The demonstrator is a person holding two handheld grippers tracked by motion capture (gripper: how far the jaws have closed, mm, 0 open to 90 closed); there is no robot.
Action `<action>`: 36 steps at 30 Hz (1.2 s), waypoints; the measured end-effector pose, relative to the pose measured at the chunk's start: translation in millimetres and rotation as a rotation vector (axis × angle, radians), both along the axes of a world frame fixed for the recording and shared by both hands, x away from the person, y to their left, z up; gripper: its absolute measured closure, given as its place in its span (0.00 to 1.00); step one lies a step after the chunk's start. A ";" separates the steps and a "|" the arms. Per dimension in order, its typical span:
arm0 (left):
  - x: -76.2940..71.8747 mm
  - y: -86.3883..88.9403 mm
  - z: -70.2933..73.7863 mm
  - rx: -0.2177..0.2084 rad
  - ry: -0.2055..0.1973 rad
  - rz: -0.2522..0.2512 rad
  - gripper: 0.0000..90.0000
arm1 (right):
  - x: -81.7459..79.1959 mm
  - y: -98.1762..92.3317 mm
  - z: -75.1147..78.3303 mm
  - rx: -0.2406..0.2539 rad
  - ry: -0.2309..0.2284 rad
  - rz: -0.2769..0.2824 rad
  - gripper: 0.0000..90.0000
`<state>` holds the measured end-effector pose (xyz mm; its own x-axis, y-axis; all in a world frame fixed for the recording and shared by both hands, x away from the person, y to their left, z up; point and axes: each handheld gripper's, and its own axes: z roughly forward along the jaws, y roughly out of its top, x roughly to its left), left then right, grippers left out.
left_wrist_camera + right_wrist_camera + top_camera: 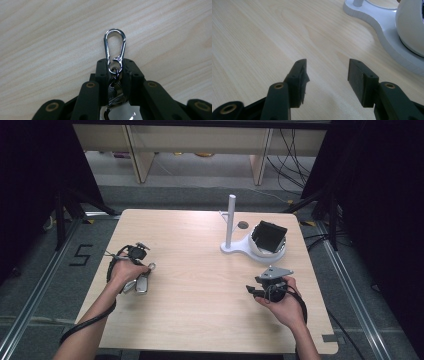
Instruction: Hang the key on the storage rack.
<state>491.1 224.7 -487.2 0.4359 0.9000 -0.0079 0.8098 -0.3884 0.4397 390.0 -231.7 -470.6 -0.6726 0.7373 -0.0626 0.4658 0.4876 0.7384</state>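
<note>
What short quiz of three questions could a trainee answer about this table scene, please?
1. True or false: the left hand-held gripper is shut on the silver carabiner keychain.
2. Are the jaws of the right hand-held gripper A) open with nothing between them, or B) shut on a cup?
3. What colour is the stand with the upright post?
Key: 1 true; 2 A; 3 white.

A shiny silver carabiner keychain (114, 47) lies on the wooden table, its lower rings pinched.
</note>
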 end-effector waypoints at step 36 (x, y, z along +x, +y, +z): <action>-53.7 0.5 21.9 -0.349 -0.512 0.031 0.84 | -0.1 -9.8 -19.8 0.081 -0.018 -0.049 0.56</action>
